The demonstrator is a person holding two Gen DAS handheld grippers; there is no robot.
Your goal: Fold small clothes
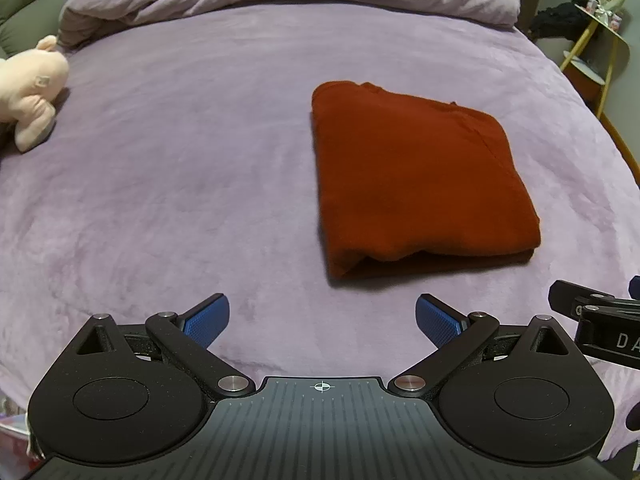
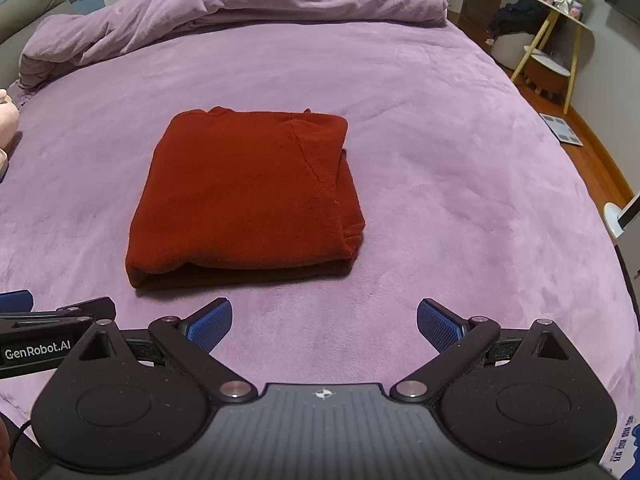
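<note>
Rust-red sweater [image 1: 416,184] lies folded into a neat rectangle on the purple bed cover [image 1: 180,184], ahead of both tools. Left hand-held gripper [image 1: 322,322]: fingers spread apart, holding nothing, short of the garment. Right hand-held gripper [image 2: 324,326]: likewise spread, nothing held. Pink plush toy [image 1: 32,92] at the bed's left edge.

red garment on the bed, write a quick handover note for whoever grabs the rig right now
Left gripper: open, holding nothing, short of the garment's near edge.
Right gripper: open, holding nothing, beside the left one.
Red garment: lies folded in a compact rectangle on the purple bed cover, touched by neither gripper.
Done: this piece looks folded.
Left: probably nothing here beyond tidying the loose near edge; no other clothes to fold show.
</note>
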